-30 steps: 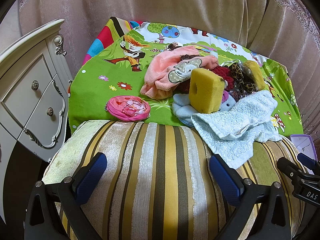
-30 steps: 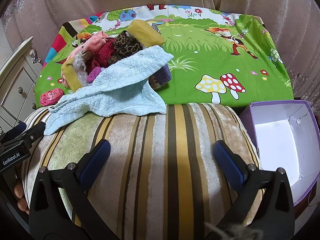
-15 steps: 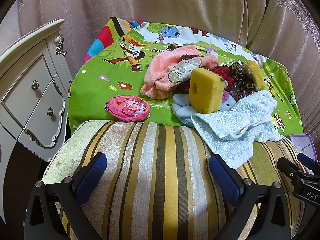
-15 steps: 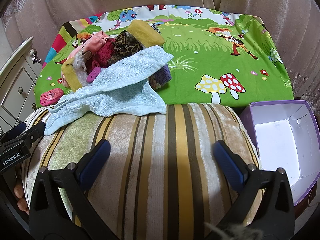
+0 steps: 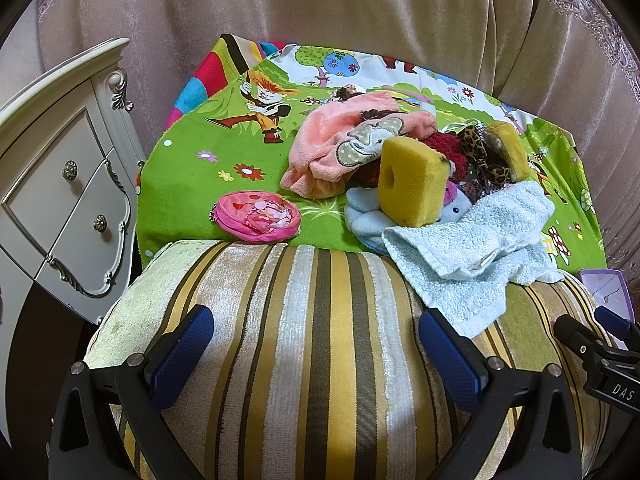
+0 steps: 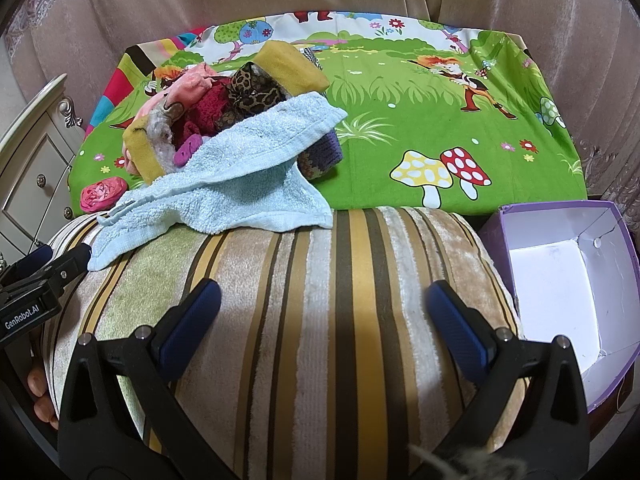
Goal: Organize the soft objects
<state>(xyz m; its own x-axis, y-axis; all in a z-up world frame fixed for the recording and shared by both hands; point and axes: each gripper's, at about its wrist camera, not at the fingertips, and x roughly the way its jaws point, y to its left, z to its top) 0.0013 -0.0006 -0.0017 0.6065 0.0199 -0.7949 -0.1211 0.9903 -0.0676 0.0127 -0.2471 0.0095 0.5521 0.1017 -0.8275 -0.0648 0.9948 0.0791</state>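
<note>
A pile of soft things lies on a green cartoon cloth [image 5: 224, 152]: a light blue towel [image 5: 472, 248] [image 6: 240, 172], a yellow sponge [image 5: 412, 184], a pink elephant cloth [image 5: 344, 140], a leopard-print piece [image 6: 252, 88] and a second yellow sponge [image 6: 292, 68]. A pink pouch [image 5: 256, 218] [image 6: 102, 194] lies apart to the left. My left gripper [image 5: 316, 356] is open and empty above a striped cushion [image 5: 320, 320], short of the pile. My right gripper [image 6: 324, 328] is open and empty above the same cushion [image 6: 340, 280].
An open purple box with a white inside [image 6: 568, 280] stands to the right of the cushion. A white drawer cabinet [image 5: 60, 184] stands at the left. Beige curtains [image 5: 320, 8] hang behind the cloth.
</note>
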